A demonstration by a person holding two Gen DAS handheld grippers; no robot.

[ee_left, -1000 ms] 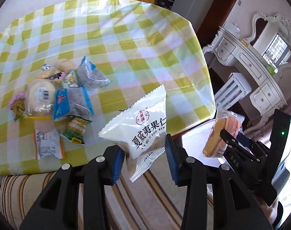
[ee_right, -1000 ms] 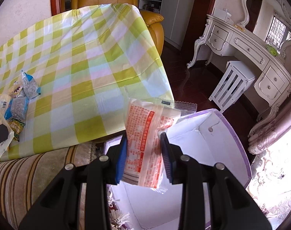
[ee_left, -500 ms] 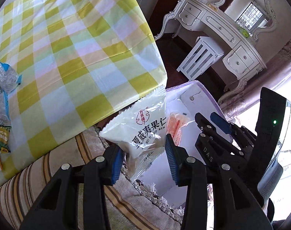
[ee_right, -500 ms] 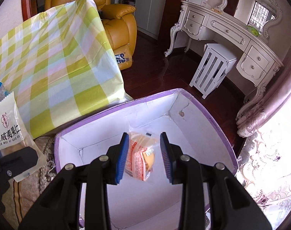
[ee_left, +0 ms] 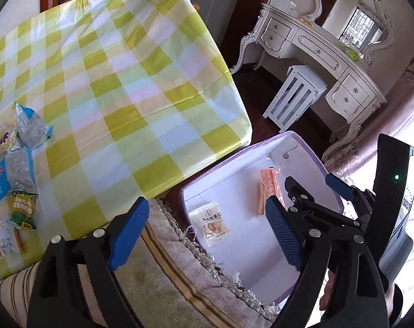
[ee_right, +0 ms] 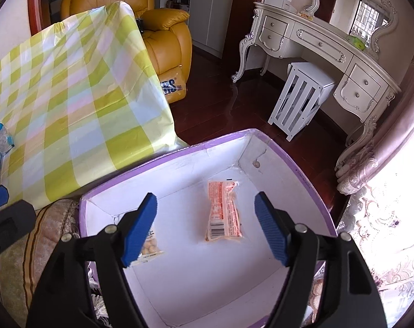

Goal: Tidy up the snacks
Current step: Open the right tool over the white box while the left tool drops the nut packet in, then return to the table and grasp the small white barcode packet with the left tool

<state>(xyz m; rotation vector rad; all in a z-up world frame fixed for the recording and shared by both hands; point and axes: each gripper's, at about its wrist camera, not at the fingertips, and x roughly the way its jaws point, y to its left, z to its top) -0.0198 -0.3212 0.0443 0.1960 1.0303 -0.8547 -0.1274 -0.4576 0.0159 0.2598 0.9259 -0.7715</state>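
A white box with a purple rim [ee_left: 302, 142] [ee_right: 297, 169] stands on the floor beside the table. Inside lie an orange snack packet [ee_left: 267, 188] [ee_right: 223, 210] and a white nut packet [ee_left: 212, 222] [ee_right: 149, 243]. My left gripper [ee_left: 207, 229] is open and empty above the box's near left edge. My right gripper [ee_right: 205, 227] is open and empty above the box; it also shows in the left wrist view [ee_left: 313, 191]. Several more snack packets [ee_left: 15, 164] lie on the table's left side.
The table has a yellow-green checked cloth [ee_left: 119, 82] [ee_right: 70, 90]. A striped rug [ee_left: 163, 273] lies under the box. A yellow armchair [ee_right: 157, 27], a white dressing table [ee_right: 316, 46] and a white stool [ee_right: 299, 98] stand behind.
Both grippers opened. The white nut packet dropped from my left gripper into the box. The orange packet left my right gripper and now lies on the box floor.
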